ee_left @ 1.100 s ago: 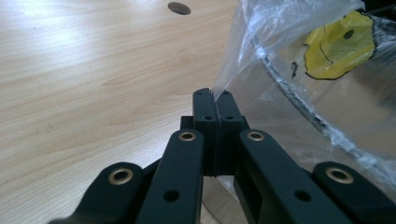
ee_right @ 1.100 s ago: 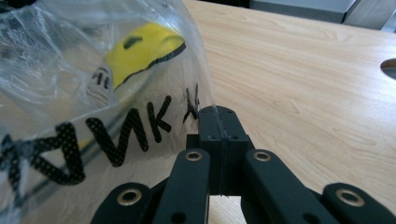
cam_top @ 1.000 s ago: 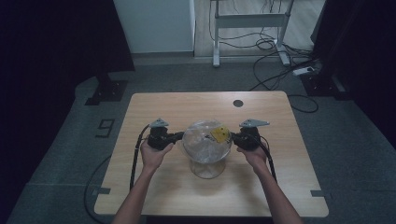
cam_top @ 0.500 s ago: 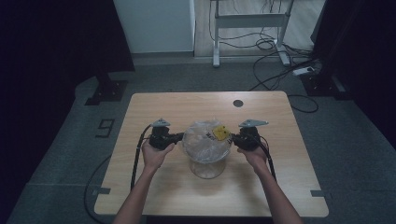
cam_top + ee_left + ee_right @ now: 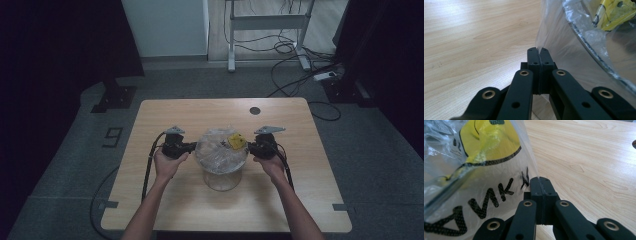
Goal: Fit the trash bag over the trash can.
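A clear plastic bag [image 5: 220, 152] with a yellow print [image 5: 236, 141] and black lettering lies spread over the mouth of a clear round container [image 5: 222, 181] at the middle of the wooden table [image 5: 200, 115]. My left gripper [image 5: 192, 146] is at the bag's left side. In the left gripper view it [image 5: 538, 51] is shut, with the bag film [image 5: 564, 47] pinched at its tips. My right gripper [image 5: 250, 146] is at the bag's right side. In the right gripper view it [image 5: 540, 180] is shut on the bag's edge [image 5: 486, 182], just below the yellow print [image 5: 491, 140].
A small dark round hole [image 5: 255, 110] sits near the table's far edge. Behind the table stand a white desk frame [image 5: 265, 22] and loose cables [image 5: 295, 75] on the grey floor. A painted 9 [image 5: 113, 136] marks the floor at the left.
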`<state>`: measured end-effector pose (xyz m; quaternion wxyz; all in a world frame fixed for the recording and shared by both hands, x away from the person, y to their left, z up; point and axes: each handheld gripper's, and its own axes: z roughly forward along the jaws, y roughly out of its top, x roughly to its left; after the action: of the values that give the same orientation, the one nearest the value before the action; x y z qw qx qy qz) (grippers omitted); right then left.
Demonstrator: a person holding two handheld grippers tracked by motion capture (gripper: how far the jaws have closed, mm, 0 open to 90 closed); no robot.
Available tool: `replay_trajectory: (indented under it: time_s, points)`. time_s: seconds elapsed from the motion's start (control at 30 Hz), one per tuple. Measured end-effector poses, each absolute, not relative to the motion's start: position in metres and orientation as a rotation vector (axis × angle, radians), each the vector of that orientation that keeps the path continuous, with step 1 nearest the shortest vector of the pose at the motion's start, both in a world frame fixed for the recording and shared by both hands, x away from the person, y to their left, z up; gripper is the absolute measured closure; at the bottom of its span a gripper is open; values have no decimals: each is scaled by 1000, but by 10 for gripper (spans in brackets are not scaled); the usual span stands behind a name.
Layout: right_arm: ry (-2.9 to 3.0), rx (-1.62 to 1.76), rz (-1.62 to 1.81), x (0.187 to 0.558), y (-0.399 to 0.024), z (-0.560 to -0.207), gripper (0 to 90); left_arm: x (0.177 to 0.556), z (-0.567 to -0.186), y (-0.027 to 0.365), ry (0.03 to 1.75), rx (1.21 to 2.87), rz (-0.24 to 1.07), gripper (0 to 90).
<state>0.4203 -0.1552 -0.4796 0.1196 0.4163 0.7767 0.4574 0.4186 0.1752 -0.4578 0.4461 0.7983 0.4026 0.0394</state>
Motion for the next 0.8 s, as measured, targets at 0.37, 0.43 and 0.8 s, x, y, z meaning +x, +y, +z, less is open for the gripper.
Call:
replay_trajectory:
  time_s: [0.37,0.43,0.8]
  points:
    - [2304,1229,1311,425,-151,-482,898,420,-459,174,1007,1997,76,899]
    - [2305,1231,1313,425,-151,-483,898,421,-459,174,1008,1995,69,898]
    - [2328,1261,1285,428,-149,-483,898,422,-461,174,1016,2011,27,898]
